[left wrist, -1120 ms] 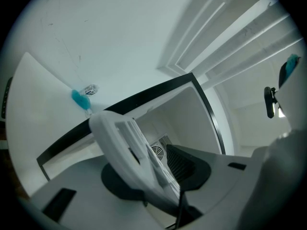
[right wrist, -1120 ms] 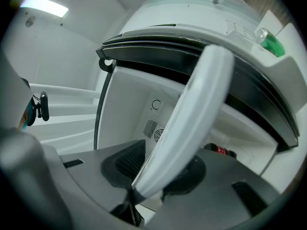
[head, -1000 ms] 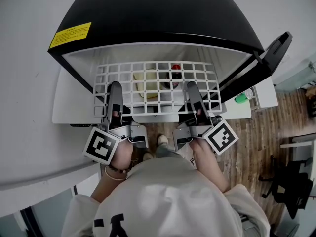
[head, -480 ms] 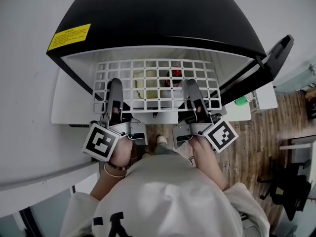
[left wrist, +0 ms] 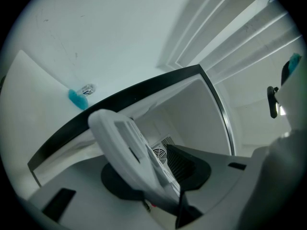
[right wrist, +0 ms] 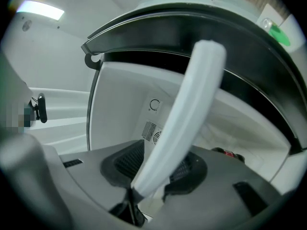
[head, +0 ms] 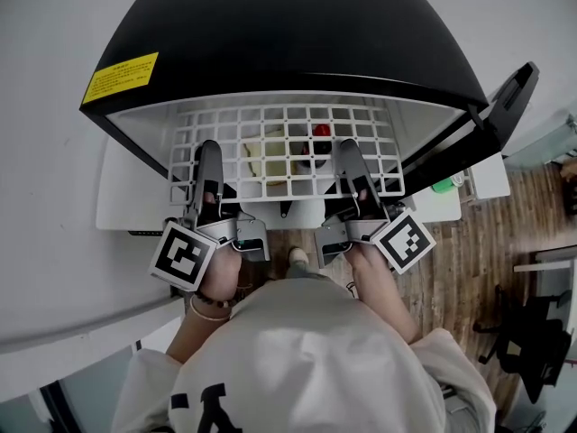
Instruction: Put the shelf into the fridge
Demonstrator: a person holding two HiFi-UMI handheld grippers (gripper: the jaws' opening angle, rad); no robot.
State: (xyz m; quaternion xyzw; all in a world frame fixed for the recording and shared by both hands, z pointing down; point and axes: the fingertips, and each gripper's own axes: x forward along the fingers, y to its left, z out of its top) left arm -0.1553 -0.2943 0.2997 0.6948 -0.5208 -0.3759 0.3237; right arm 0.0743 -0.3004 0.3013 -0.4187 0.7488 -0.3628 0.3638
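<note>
The shelf [head: 270, 115] sits half inside the fridge [head: 270, 34], its front rim between the slack jaws of the left gripper [head: 209, 154] and the right gripper [head: 348, 154] — those just opening — so, if unseated, it could tip out.

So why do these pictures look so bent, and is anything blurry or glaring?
Head view: a wide lens bows the fridge into a dome, light even, fairly sharp. Left gripper view: round black border, the close shelf soft. Right gripper view: same border and blur, a ceiling lamp glares top left.
</note>
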